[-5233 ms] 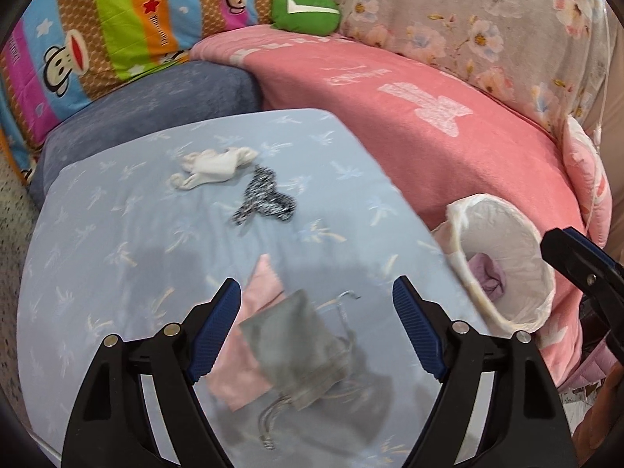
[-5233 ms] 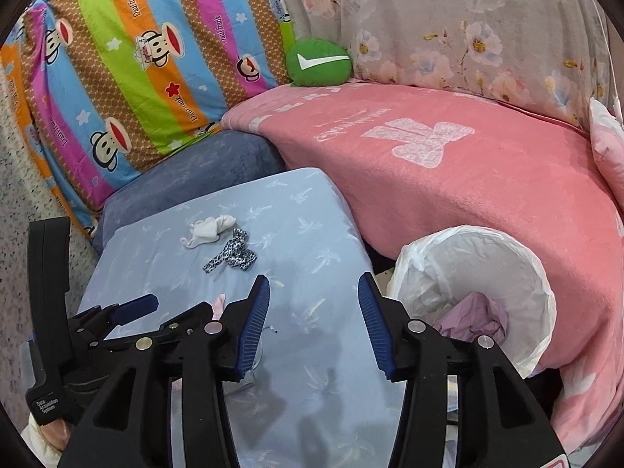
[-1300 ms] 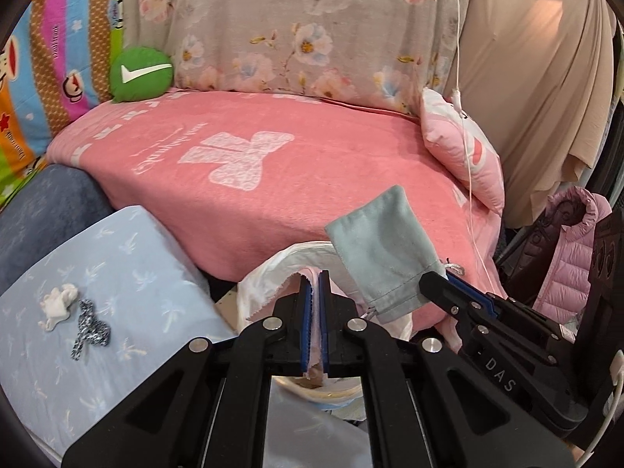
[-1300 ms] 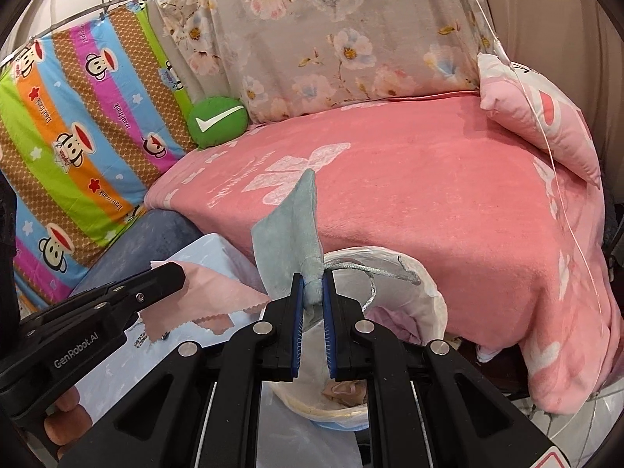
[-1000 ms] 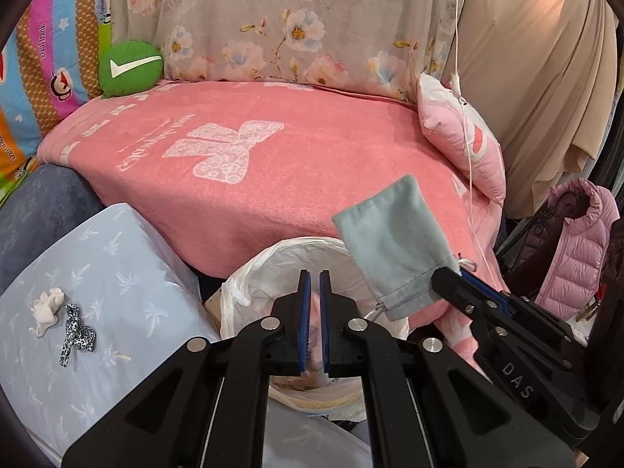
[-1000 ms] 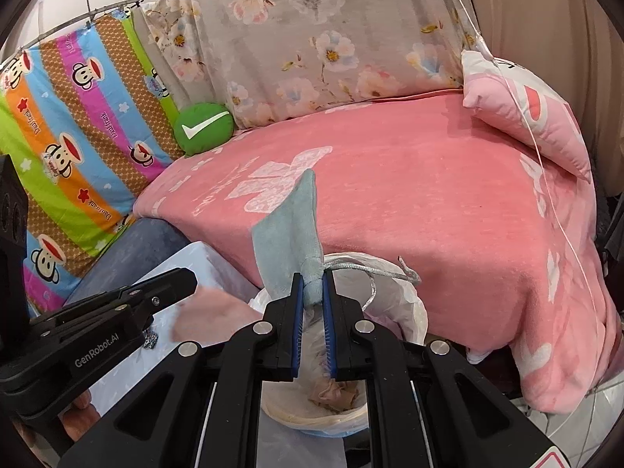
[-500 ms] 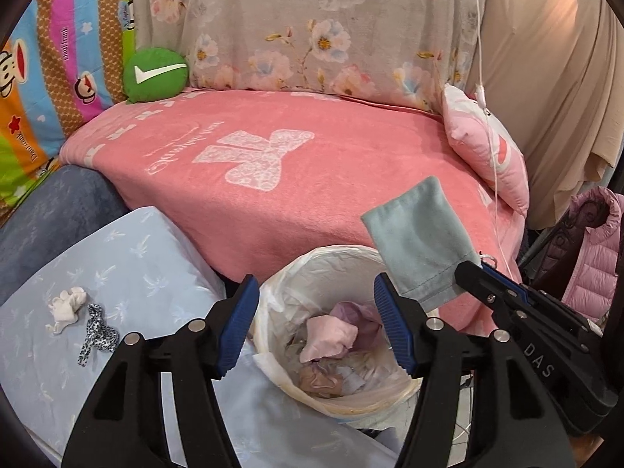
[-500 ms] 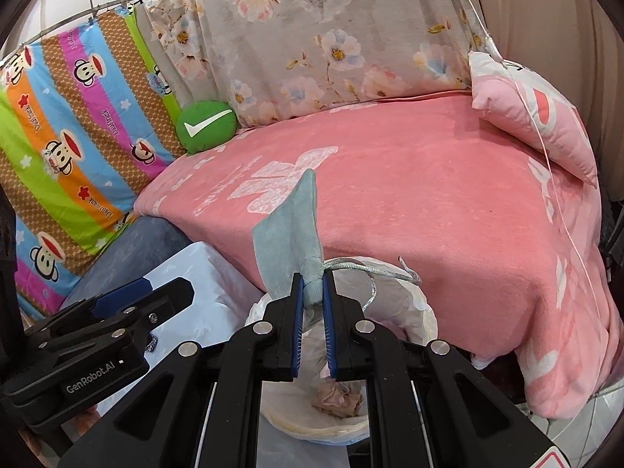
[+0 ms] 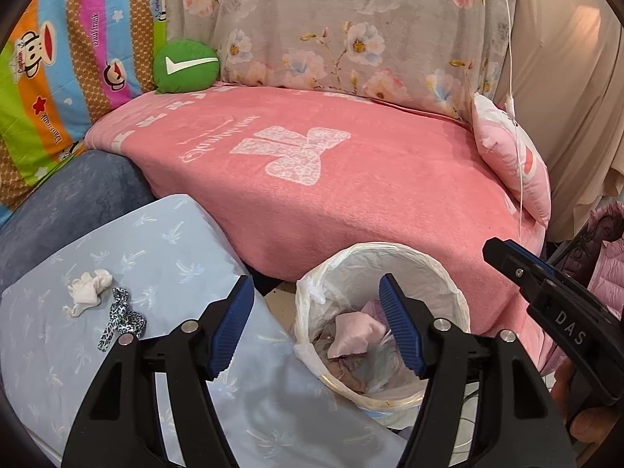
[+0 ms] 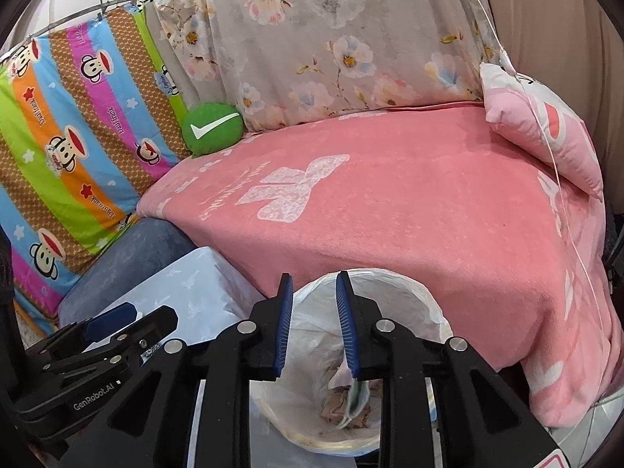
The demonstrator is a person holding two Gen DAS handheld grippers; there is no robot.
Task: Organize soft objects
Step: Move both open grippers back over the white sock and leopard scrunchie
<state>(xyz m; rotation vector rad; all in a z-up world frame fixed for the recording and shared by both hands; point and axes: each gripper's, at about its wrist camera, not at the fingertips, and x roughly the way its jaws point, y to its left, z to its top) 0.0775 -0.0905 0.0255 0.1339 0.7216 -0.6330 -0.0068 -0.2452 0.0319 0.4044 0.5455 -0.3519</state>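
A white-lined bin (image 9: pixel 448 273) stands between the pink blanket (image 9: pixel 351 195) and the pale blue cushion (image 9: pixel 167 241), and it already holds several soft items. In the left wrist view a pink cloth (image 9: pixel 353 333) lies crumpled on top of the pile inside, with purple fabric just behind it. In the right wrist view a grey-green pouch (image 10: pixel 357 397) sits low in the bin, just below the tip of one finger; whether it touches that finger cannot be told.

The left gripper (image 9: pixel 316 323) is spread wide over the near rim of the bin and grips nothing. The right gripper (image 10: pixel 312 319) is parted by a moderate gap above the bin's opening, and nothing is clamped between its blue pads (image 10: pixel 282 323). Part of a hand (image 9: pixel 585 425) shows under the right gripper's body at the lower right edge of the left wrist view.

2 soft objects lie on the pale blue cushion, well apart from the bin: a white crumpled cloth (image 9: pixel 87 288) and, just beside it, a black-and-white patterned band (image 9: pixel 121 321).

Farther out, a green round cushion with a white tick (image 9: pixel 186 65) rests at the back edge of the pink blanket, against a floral fabric (image 9: pixel 351 27). A striped monkey-print cover (image 9: pixel 58 58) hangs to the left, a pink pillow (image 9: pixel 511 156) lies on the blanket's right end, and a pink padded jacket (image 9: pixel 608 257) shows at the far right.
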